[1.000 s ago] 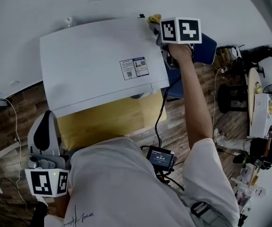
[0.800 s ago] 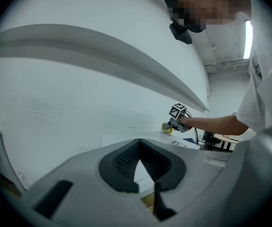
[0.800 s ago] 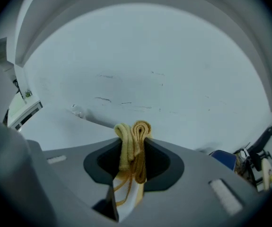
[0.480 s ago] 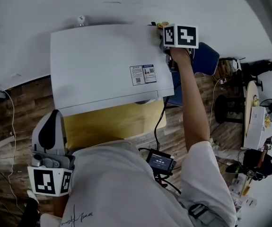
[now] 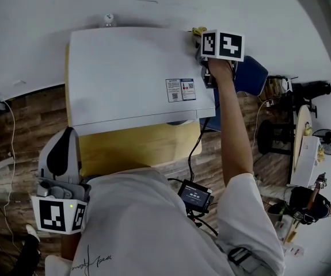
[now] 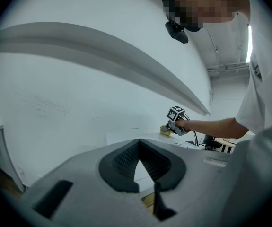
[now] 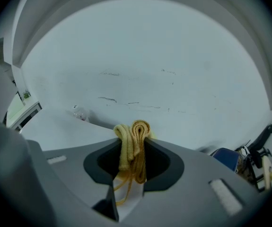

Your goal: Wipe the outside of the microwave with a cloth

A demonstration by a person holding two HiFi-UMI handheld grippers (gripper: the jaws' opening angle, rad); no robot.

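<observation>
The white microwave (image 5: 130, 76) is seen from above, its top facing me, with a label sticker near its right side. My right gripper (image 5: 200, 39) is at the microwave's back right corner, shut on a folded yellow cloth (image 5: 198, 31). In the right gripper view the cloth (image 7: 135, 150) stands pinched between the jaws, loose threads hanging below it, with the microwave top (image 7: 60, 131) to the left. My left gripper (image 5: 68, 132) is held low by my body, away from the microwave. Its pads (image 6: 121, 162) meet at the tip with nothing between them.
The microwave rests on a yellow-brown stand (image 5: 136, 145) against a white wall (image 5: 153, 4). A small clear object (image 5: 107, 19) sits behind it. A blue chair (image 5: 248, 76) stands to the right. A black cable runs down to a screen device (image 5: 195, 195) at my waist.
My head view has shifted, so the microwave sits further right in the picture. The right gripper has stayed at the back right corner with the cloth. The left gripper has barely moved.
</observation>
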